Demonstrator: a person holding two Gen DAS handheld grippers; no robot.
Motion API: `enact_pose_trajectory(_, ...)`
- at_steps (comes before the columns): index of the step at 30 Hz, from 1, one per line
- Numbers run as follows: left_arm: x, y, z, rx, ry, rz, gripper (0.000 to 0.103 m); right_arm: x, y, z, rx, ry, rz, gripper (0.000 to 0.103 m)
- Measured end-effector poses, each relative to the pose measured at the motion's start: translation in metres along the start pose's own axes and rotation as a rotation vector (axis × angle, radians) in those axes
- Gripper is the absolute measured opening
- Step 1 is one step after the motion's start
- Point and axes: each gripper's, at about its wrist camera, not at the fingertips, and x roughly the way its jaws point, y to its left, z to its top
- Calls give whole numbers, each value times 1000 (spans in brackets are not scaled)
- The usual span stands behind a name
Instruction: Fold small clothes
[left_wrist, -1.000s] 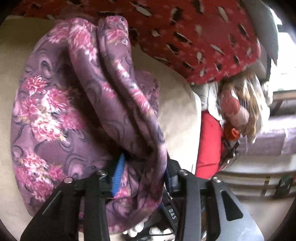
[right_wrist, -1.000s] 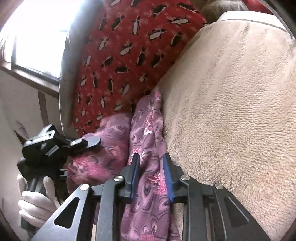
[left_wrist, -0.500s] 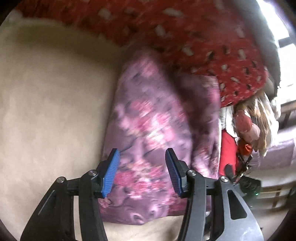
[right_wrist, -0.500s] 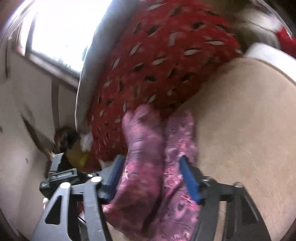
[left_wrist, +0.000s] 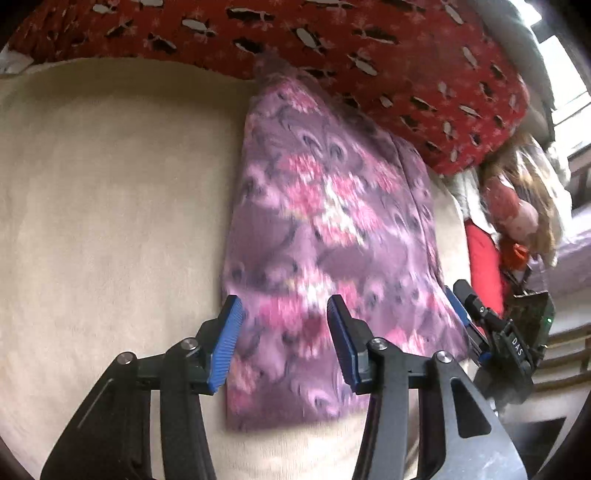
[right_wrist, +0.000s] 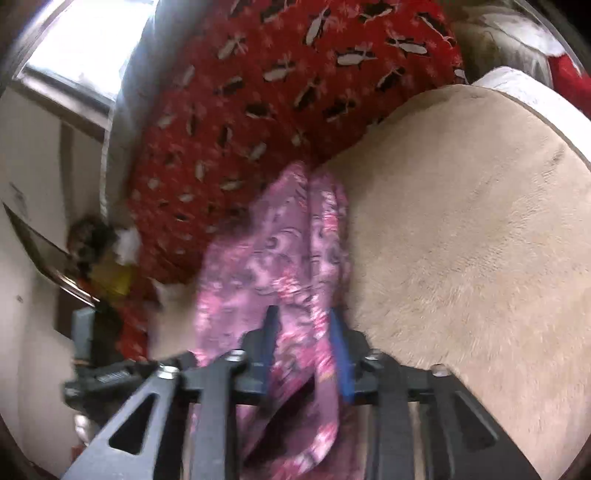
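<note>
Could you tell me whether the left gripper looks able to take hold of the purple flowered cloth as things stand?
Probably yes. The left gripper is open right over the near part of the cloth, which lies flat on the beige blanket with nothing between.

The garment (left_wrist: 325, 236) lies on the blanket (left_wrist: 110, 221), its far end against the cushion (left_wrist: 369, 44) behind.

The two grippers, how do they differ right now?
The left gripper is open, its blue pads apart above the purple floral garment and holding nothing. The right gripper is shut on the garment's edge, with cloth bunched between its pads. Both have black fingers and work over the beige blanket.
</note>
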Motion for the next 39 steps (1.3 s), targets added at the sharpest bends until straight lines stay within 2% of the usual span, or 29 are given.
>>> enact_pose_trajectory(2, 0, 1, -11, 28, -2, 34, 47, -4, 3, -10, -25, 7, -10, 49)
enact_pose_trajectory(3, 5, 2, -19, 53, 1, 102, 47, -2, 3, -15, -53, 14, -44, 45)
enact_pose_trajectory(4, 13, 1, -23, 68, 20, 135, 47, 2, 4, -22, -93, 38, -92, 24)
enact_pose_trajectory(5, 20, 5, -28, 69, 48, 138, 47, 11, 5, -29, -128, 78, -137, 11)
enact_pose_trajectory(7, 17, 7, -33, 67, 28, 126, 46, 8, 3, -39, -147, 82, -177, 12)
enact_pose_trajectory(9, 9, 8, -34, 75, 34, 110, 45, 2, 8, -37, -133, 80, -163, 12)
enact_pose_trajectory(10, 3, 11, -32, 71, 27, 98, 45, -1, 13, -34, -139, 77, -174, 18)
enact_pose_trajectory(12, -13, 15, -25, 64, -23, 84, 45, -14, 22, -23, -155, 23, -197, 21)
enact_pose_trajectory(14, -26, 19, -7, 43, -66, 66, 45, -23, 29, -8, -136, -47, -154, 32)
enact_pose_trajectory(15, -28, 20, 2, 27, -69, 56, 45, -21, 34, 3, -123, -67, -127, 48)
enact_pose_trajectory(16, -29, 21, 15, 7, -69, 35, 46, -17, 37, 11, -121, -80, -122, 56)
enact_pose_trajectory(18, -22, 20, 38, -26, -64, 16, 47, 4, 44, 27, -132, -75, -139, 59)
enact_pose_trajectory(21, -3, 16, 67, -68, -30, -6, 47, 47, 41, 51, -131, -53, -233, 59)
enact_pose_trajectory(24, 17, 10, 90, -79, 4, 3, 47, 80, 31, 63, -103, -1, -276, 59)
enact_pose_trajectory(25, 21, 9, 93, -73, 5, 11, 47, 88, 31, 66, -106, 16, -271, 53)
enact_pose_trajectory(26, 24, 9, 98, -70, 1, 23, 47, 90, 35, 67, -138, 20, -242, 41)
enact_pose_trajectory(27, 27, 9, 101, -70, -9, 31, 47, 88, 41, 67, -186, 11, -233, 11)
enact_pose_trajectory(28, 31, 12, 103, -73, -18, 38, 47, 81, 45, 67, -226, -24, -234, 11)
enact_pose_trajectory(29, 37, 15, 104, -82, -19, 50, 47, 72, 39, 66, -213, -77, -226, 9)
enact_pose_trajectory(30, 45, 18, 105, -92, -6, 53, 52, 71, 32, 66, -185, -89, -235, 6)
enact_pose_trajectory(31, 55, 23, 104, -112, 19, 46, 53, 76, 15, 65, -126, -63, -252, 7)
enact_pose_trajectory(32, 58, 27, 102, -132, 18, 32, 54, 85, 0, 63, -76, -8, -264, 8)
enact_pose_trajectory(33, 55, 29, 100, -146, 3, 12, 54, 86, -6, 61, -46, 5, -247, 9)
enact_pose_trajectory(35, 44, 31, 94, -138, 6, -21, 53, 72, 4, 63, -55, -23, -252, 20)
enact_pose_trajectory(36, 35, 33, 87, -133, 0, -38, 52, 64, 12, 62, -78, -32, -265, 23)
enact_pose_trajectory(39, 16, 33, 62, -108, -42, -38, 52, 34, 37, 50, -173, -103, -189, 23)
